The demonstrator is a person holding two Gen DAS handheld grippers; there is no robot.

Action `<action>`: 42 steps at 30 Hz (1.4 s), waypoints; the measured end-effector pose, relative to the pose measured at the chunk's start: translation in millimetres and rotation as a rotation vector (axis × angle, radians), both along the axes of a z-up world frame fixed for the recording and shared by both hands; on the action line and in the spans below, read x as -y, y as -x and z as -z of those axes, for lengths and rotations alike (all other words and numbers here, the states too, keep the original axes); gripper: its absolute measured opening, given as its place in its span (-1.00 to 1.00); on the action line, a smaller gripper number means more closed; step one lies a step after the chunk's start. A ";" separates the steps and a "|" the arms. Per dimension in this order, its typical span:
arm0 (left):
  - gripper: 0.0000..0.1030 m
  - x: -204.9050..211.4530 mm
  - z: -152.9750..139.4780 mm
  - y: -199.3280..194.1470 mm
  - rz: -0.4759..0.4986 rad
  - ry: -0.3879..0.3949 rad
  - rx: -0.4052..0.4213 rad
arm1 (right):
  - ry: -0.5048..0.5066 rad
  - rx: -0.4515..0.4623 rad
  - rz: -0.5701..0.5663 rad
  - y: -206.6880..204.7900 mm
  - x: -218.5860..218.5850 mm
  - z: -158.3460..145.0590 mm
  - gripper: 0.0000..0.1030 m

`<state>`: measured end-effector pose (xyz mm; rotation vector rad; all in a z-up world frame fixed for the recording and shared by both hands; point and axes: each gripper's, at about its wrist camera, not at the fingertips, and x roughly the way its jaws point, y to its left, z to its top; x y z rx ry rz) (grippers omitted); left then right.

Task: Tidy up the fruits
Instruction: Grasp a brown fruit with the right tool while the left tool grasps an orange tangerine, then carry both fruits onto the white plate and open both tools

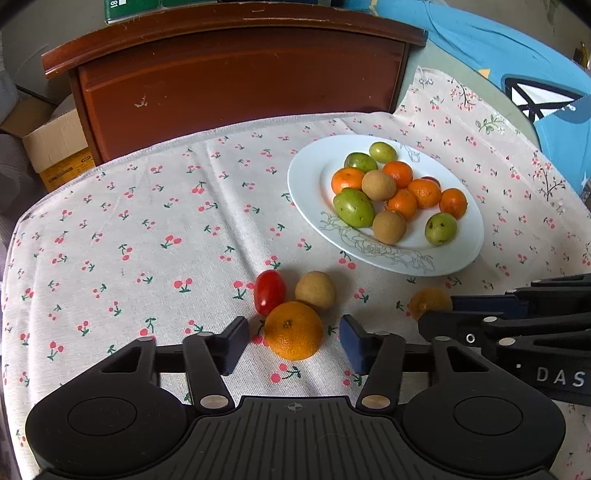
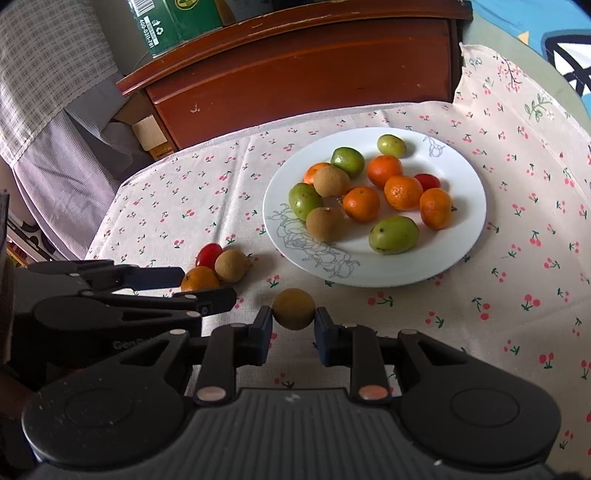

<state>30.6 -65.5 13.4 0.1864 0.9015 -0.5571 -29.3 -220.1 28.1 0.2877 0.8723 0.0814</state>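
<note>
From my left wrist camera, my left hand-held gripper (image 1: 293, 341) hangs low over the cherry-print tablecloth (image 1: 147, 221) that covers the tabletop; its jaws stand spread on either side of a small mandarin (image 1: 293, 329), with a sliver of cloth showing between each pad and the peel, so nothing is pinched; a cherry tomato (image 1: 269, 291) and a brown longan (image 1: 315, 290) sit just behind the mandarin, all three bunched together; further back and to the right lies the white plate (image 1: 306, 177) with mandarins, green jujubes and longans heaped on it; my right hand-held gripper (image 1: 439, 317) reaches in from the right edge, and a brownish fruit shows blurred at its tip; a dark wooden cabinet (image 1: 236, 74) stands beyond the tabletop, with a cardboard box (image 1: 51, 147) at its left.

From my right wrist camera, the right hand-held gripper (image 2: 294, 325) is pinching a longan (image 2: 294, 308), both pads pressing its sides, just above the cloth and near the plate's (image 2: 461, 166) front rim; the plate carries five mandarins, four green jujubes, two longans and one cherry tomato; to the left, the left hand-held gripper (image 2: 199, 284) lies around the loose mandarin (image 2: 199, 278), with the tomato (image 2: 208, 254) and longan (image 2: 232, 265) touching beside it; a green carton (image 2: 173, 18) rests on the cabinet.
</note>
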 end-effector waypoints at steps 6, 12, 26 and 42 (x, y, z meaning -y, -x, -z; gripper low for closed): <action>-0.40 0.3 -0.2 0.5 0.013 0.008 0.006 | -0.012 -0.007 0.010 -0.1 1.2 0.9 -0.52; -0.40 -4.4 -7.8 3.6 -0.001 0.023 -0.005 | -0.030 -0.007 0.020 1.0 4.2 0.3 -0.52; -0.40 3.0 -49.2 7.7 0.002 0.134 0.089 | -0.075 0.100 0.081 3.3 30.2 -35.5 -0.52; -0.40 48.6 -57.9 4.9 0.080 0.200 0.139 | -0.054 0.186 0.156 -16.8 75.3 -61.1 -0.52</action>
